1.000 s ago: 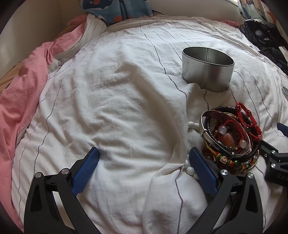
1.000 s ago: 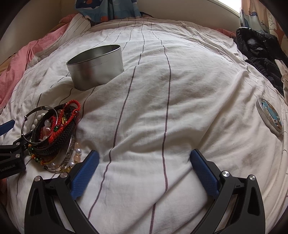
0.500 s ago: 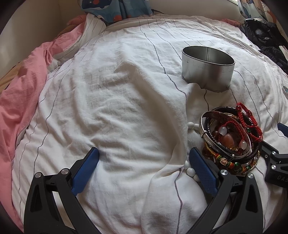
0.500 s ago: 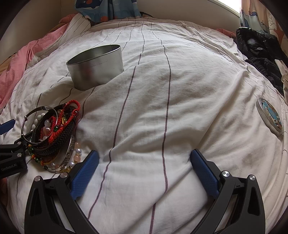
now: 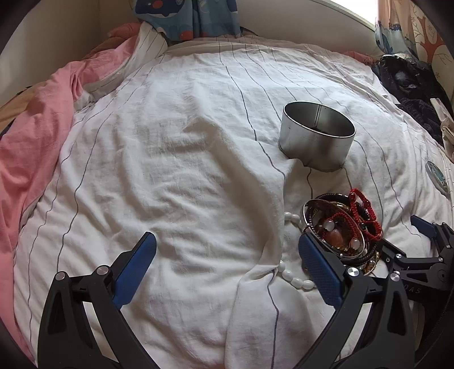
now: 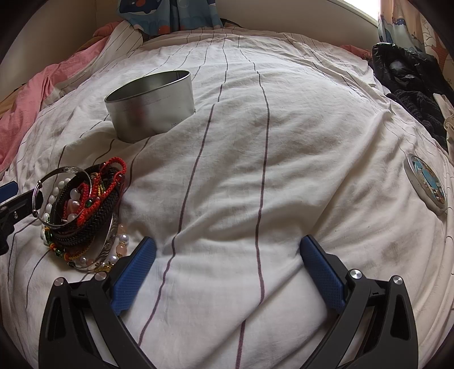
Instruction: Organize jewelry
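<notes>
A pile of bracelets (image 5: 342, 230) lies on the white striped bedsheet (image 5: 184, 170): silver bangles, red cord, black braids, and a white bead strand (image 5: 293, 276). The pile also shows in the right wrist view (image 6: 82, 210). A round open metal tin (image 5: 316, 136) stands behind it and shows in the right wrist view (image 6: 150, 106). My left gripper (image 5: 227, 269) is open and empty, its right finger beside the pile. My right gripper (image 6: 227, 269) is open and empty, to the right of the pile.
The tin's lid (image 6: 427, 183) lies on the sheet at the right. Dark clothes (image 6: 411, 82) are heaped at the far right. A pink blanket (image 5: 31, 136) lies along the left. A patterned blue cloth (image 5: 187, 17) hangs at the back.
Both grippers have barely moved. The left wrist view has shifted slightly, so the tin and pile sit a little differently in frame. Nothing was picked up.
</notes>
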The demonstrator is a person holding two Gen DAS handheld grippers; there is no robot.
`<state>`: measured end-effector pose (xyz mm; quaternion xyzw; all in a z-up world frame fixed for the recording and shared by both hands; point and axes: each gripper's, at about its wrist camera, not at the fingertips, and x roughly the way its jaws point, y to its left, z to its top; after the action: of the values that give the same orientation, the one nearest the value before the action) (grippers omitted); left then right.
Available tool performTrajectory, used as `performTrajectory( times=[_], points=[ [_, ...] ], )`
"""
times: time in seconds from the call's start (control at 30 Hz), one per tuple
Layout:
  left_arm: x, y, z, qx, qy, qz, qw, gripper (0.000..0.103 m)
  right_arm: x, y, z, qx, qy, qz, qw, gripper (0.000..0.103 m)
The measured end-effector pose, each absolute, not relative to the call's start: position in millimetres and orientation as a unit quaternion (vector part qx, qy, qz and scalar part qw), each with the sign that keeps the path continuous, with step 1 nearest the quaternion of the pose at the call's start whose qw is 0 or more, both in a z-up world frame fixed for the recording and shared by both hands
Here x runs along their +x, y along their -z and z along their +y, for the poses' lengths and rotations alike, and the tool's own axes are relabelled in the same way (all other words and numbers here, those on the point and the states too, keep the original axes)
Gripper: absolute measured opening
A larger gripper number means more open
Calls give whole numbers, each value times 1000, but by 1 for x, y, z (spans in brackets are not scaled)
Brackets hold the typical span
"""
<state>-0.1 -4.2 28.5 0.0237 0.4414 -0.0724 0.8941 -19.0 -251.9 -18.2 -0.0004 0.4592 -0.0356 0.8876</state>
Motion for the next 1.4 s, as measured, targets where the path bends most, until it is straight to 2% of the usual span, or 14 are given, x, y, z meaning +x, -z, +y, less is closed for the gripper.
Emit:
performTrajectory(
  times=[0.27, 0.43, 1.27, 1.4],
  points=[
    [-5, -40, -15, 26, 99, 422, 901, 97, -14, 20, -248, -10, 40, 465, 884, 98],
    [-10, -49, -22, 23, 117, 405, 907, 97, -15, 20, -260, 22, 17, 466, 884, 98],
    [-11, -36, -18, 106, 61, 431, 894, 97, -15, 19, -257, 11, 22, 465, 885, 98],
    [-6, -48, 3, 73, 76, 432, 896, 97, -15, 19, -257, 11, 22, 465, 885, 98]
  ],
)
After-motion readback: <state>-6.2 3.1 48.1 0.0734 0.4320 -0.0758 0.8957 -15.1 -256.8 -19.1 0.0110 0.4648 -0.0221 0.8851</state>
